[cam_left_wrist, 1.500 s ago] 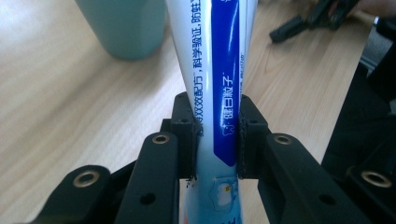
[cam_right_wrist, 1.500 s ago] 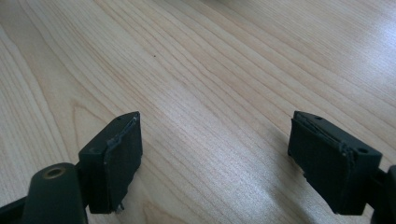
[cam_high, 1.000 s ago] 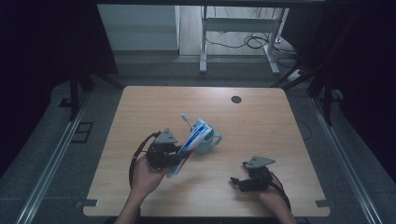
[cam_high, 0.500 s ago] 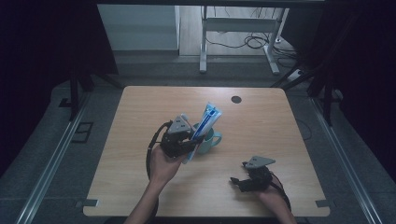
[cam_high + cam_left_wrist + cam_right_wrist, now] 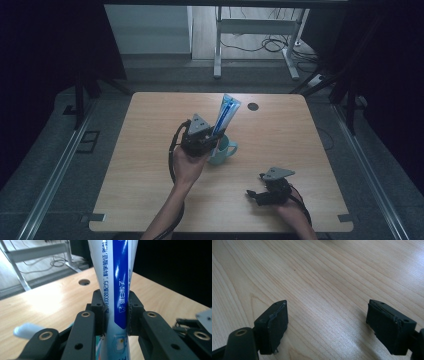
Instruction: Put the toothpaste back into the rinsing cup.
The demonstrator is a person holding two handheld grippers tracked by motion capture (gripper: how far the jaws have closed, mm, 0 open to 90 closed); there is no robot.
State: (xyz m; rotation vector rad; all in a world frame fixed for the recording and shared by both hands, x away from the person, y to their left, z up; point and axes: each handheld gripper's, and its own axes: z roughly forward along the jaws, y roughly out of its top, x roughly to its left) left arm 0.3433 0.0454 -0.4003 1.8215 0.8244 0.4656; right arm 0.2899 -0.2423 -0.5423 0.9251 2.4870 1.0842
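High view: left gripper (image 5: 209, 145) holds a toothpaste tube (image 5: 225, 114) nearly upright, its lower end at the mouth of a teal mug (image 5: 223, 150) near the middle of the table (image 5: 140, 170). The step in hand appears to be standing the tube in the mug; the next move calls for lowering it straight down, then letting go. Right gripper (image 5: 257, 195) rests low near the table's front right, well apart.

Left gripper view: fingers (image 5: 98, 308) are clenched on the tube (image 5: 117, 285), one pad on each flat side, the printed body rising above them.

Right gripper view: fingers (image 5: 273, 322) stand released, wide apart, with bare table (image 5: 324, 290) between them.
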